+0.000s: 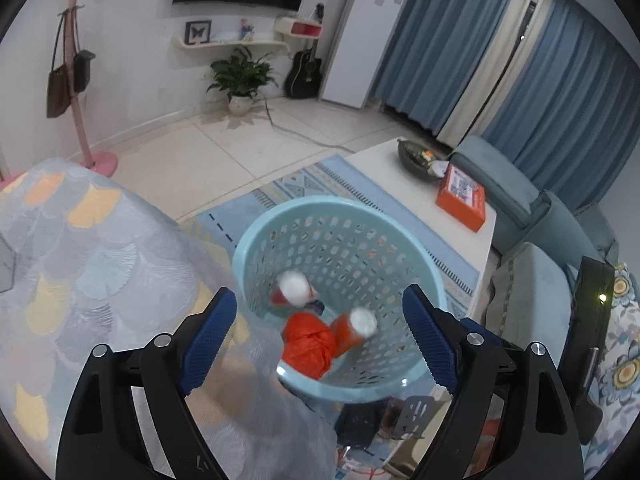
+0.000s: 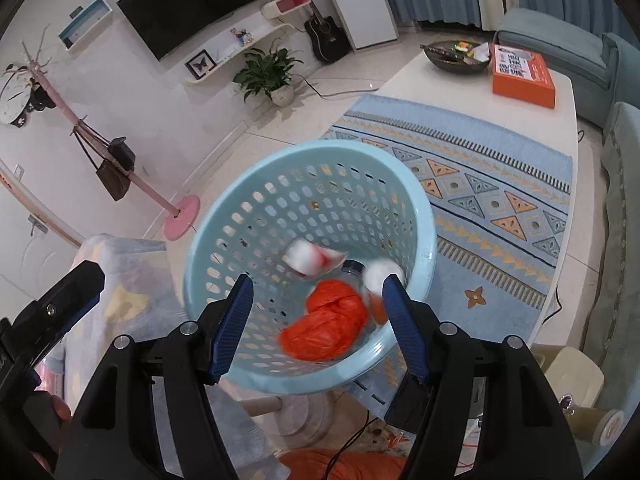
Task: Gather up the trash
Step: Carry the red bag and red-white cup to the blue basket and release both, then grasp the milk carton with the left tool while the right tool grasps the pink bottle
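A light blue perforated basket (image 1: 256,248) (image 2: 208,224) stands on the floor below both grippers. Inside lie a crumpled orange plastic bag (image 1: 308,346) (image 2: 324,330), a red-and-white paper cup (image 1: 294,288) (image 2: 314,260) and an orange cup with a white end (image 1: 354,330) (image 2: 378,284); both cups are blurred. A clear bottle with a dark cap (image 2: 354,269) lies between them. My left gripper (image 1: 320,336) is open and empty above the basket. My right gripper (image 2: 318,320) is open and empty above it too.
A patterned fabric-covered surface (image 1: 92,260) lies left of the basket. A white coffee table (image 2: 436,76) holds an orange box (image 2: 522,74) and a dark bowl (image 2: 454,56). A blue rug (image 2: 496,184), a teal sofa (image 1: 532,280) and a pink coat stand (image 2: 182,218) surround it.
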